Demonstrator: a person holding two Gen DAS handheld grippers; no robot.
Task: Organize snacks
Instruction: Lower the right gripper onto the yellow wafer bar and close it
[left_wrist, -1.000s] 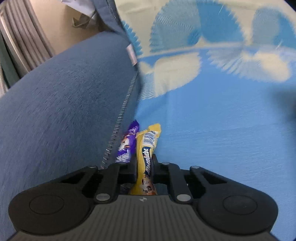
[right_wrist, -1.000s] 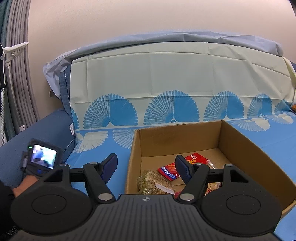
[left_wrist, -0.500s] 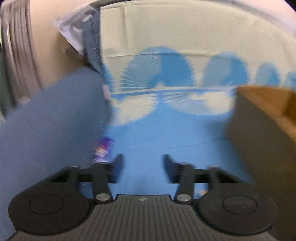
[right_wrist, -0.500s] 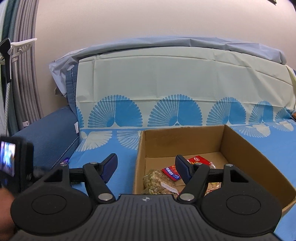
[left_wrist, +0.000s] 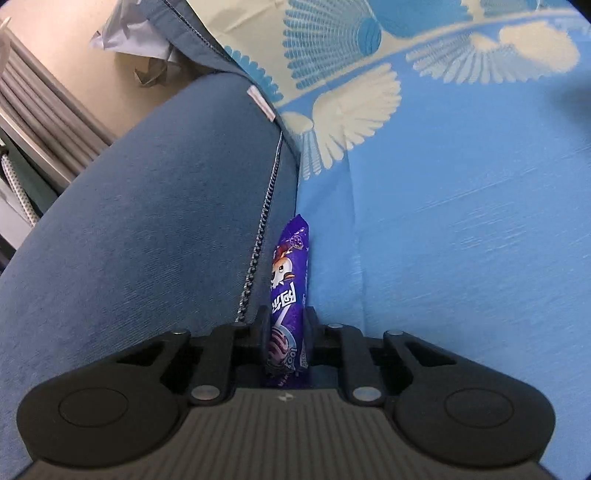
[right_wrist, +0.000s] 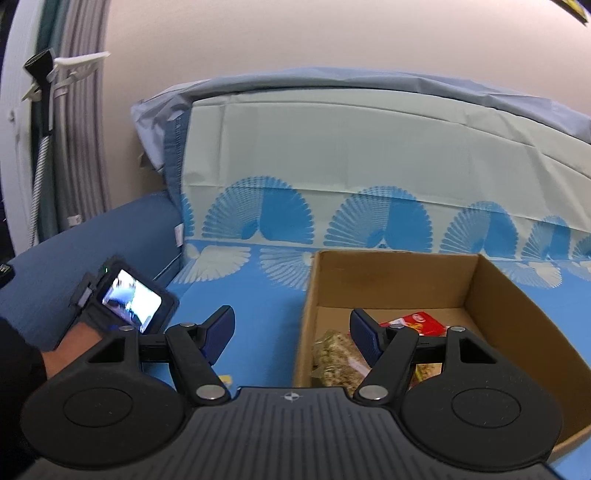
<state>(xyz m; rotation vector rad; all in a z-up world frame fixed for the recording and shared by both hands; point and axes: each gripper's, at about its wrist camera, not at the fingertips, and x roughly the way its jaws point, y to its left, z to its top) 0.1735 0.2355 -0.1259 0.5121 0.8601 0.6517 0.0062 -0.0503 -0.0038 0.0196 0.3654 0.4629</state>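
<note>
A purple snack bar (left_wrist: 290, 273) lies in the crease between the sofa arm and the blue sheet. My left gripper (left_wrist: 286, 314) is closing on its near end, and both pads press on the wrapper. In the right wrist view my right gripper (right_wrist: 291, 317) stands open and holds nothing, hanging over the left wall of a cardboard box (right_wrist: 391, 273). Inside the box are a red packet (right_wrist: 417, 323) and a clear pack of nuts (right_wrist: 336, 358). A scrap of yellow wrapper (right_wrist: 225, 378) shows on the sheet just left of the box.
The dark blue sofa arm (left_wrist: 147, 221) rises on the left. A fan-patterned blue sheet (left_wrist: 461, 221) covers the seat and backrest. A person's left hand with a screen device (right_wrist: 129, 299) is low at the left. Grey curtains (right_wrist: 74, 147) hang by the wall.
A second ago my left gripper was shut on a yellow bar beside the purple one. It swung toward the box, opened, and came back to close on the purple bar. The right gripper barely moved.
</note>
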